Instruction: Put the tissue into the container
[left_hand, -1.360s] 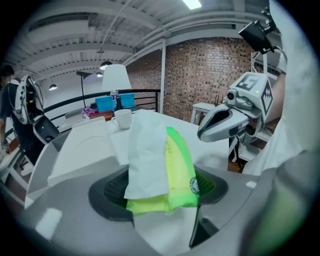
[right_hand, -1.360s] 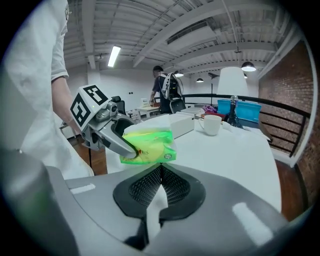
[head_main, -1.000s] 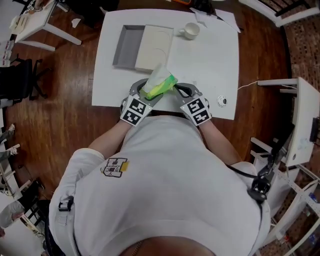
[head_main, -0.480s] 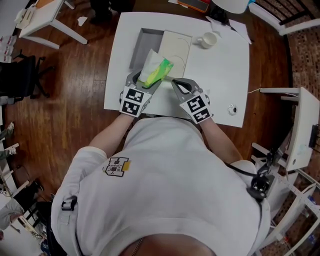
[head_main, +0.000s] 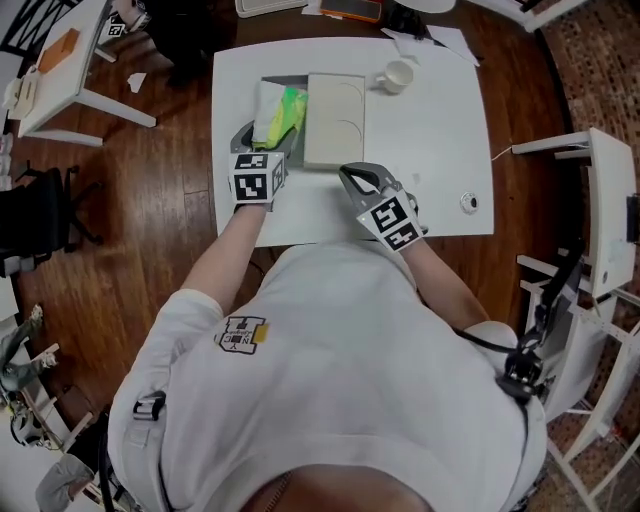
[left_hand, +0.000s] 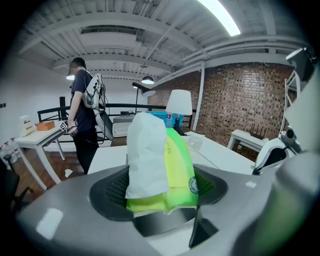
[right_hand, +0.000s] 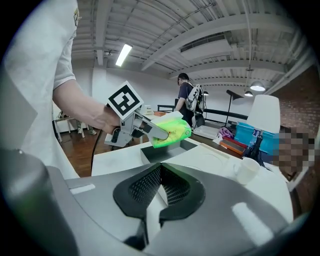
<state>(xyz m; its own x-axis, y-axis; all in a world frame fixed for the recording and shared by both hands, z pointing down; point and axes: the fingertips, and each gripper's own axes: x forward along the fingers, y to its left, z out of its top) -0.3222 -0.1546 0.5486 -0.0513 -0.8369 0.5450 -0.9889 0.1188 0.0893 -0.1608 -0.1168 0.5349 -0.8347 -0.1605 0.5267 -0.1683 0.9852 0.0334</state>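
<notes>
Jaws of the left gripper (head_main: 268, 135) clamp the tissue (head_main: 278, 112), just carried from the table's (head_main: 430, 150) 6 o'clock edge to over the container (right_hand: 165, 152) at 10 o'clock. Right gripper (head_main: 352, 178), closed and empty, hangs back. Lowering and release likely remain.

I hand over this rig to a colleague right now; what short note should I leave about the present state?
Left gripper: shut on the tissue, held above the open container.
Right gripper: shut, empty, over the table near the person.
Done: tissue picked up and at the container.
Left: lower it in, open the jaws, withdraw.
</notes>
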